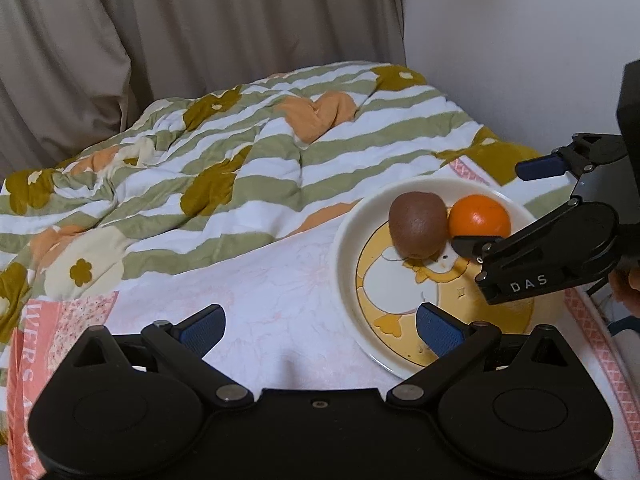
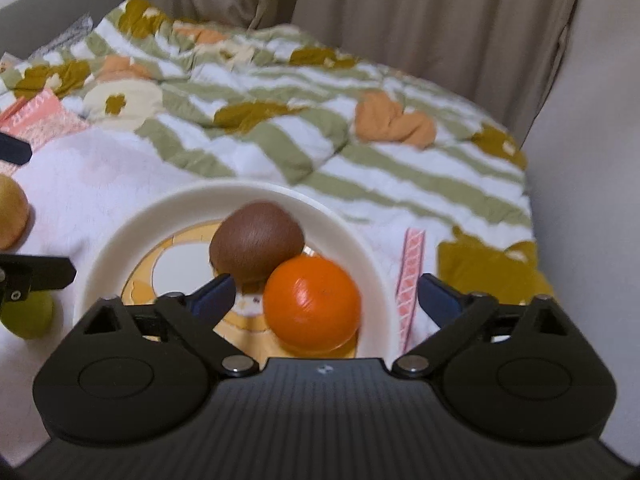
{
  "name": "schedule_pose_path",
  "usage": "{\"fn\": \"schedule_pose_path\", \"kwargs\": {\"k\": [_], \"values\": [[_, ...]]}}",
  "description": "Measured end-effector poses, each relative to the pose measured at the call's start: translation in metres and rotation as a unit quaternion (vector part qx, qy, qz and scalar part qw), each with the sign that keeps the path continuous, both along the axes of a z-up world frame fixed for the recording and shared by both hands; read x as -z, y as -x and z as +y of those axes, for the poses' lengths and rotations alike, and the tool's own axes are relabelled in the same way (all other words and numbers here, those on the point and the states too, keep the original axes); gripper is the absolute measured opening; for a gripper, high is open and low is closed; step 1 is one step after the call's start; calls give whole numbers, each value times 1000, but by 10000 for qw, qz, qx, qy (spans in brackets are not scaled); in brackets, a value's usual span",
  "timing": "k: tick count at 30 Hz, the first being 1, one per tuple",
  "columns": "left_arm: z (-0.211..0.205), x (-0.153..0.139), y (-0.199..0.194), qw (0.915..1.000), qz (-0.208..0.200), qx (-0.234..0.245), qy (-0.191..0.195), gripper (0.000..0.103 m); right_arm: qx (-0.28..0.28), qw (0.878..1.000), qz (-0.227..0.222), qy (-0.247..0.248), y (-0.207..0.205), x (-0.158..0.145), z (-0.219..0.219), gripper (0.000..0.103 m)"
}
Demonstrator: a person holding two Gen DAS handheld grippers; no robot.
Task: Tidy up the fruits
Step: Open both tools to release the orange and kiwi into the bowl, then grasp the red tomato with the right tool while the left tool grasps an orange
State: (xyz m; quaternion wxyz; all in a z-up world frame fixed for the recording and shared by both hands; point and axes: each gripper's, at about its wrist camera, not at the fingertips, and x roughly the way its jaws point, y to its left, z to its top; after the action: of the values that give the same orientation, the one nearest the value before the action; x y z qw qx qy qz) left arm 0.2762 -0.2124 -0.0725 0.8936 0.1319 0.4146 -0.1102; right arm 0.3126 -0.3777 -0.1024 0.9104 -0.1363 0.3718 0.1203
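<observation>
Fruit sits on a plate (image 2: 120, 224) with a cream rim and a yellow duck picture in its middle: a brown kiwi (image 2: 256, 246) and an orange (image 2: 312, 304), touching each other. In the left wrist view the same kiwi (image 1: 418, 224) lies left of the orange (image 1: 479, 216), both toward the far side of the plate (image 1: 348, 248).

Right tool (image 2: 326, 296) is spread wide, its blue pads on either side of the orange and not touching it; the left pad lies over the plate beside the kiwi, the right pad beyond the plate's rim. From the left wrist view the right tool (image 1: 504, 204) reaches in from the right, one finger just in front of the orange and the other raised behind it.

Left tool (image 1: 320, 330) is also wide and holds nothing. Its right pad hangs over the near edge of the plate, its left pad over the bed sheet (image 1: 260, 280).

Two more fruits lie on the sheet at the left edge of the right wrist view, off the plate: a yellowish-brown one (image 2: 10, 212) and a green one (image 2: 28, 318), partly hidden by the black left tool.

The plate rests on a white and pink sheet on a bed. A rumpled quilt (image 1: 240, 152) with green and white stripes and flower shapes lies behind it, with beige curtains (image 1: 200, 20) beyond.
</observation>
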Motion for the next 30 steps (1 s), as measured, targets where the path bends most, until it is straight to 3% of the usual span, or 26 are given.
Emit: {"fn": "schedule_pose_path", "kwargs": {"k": [8,19,30], "values": [[3,-27,29,9994,-228,-119,220,103,368,9987,5,-341,22,-36,-24,103],[22,-83,103,9935,-692,-570,703,103,360,9978,-278,-487,96,-108,-33,103],[78,-106,184,9849,-1086,-1217,587,103,135,9960,-315,-826,164,-132,1,103]]}}
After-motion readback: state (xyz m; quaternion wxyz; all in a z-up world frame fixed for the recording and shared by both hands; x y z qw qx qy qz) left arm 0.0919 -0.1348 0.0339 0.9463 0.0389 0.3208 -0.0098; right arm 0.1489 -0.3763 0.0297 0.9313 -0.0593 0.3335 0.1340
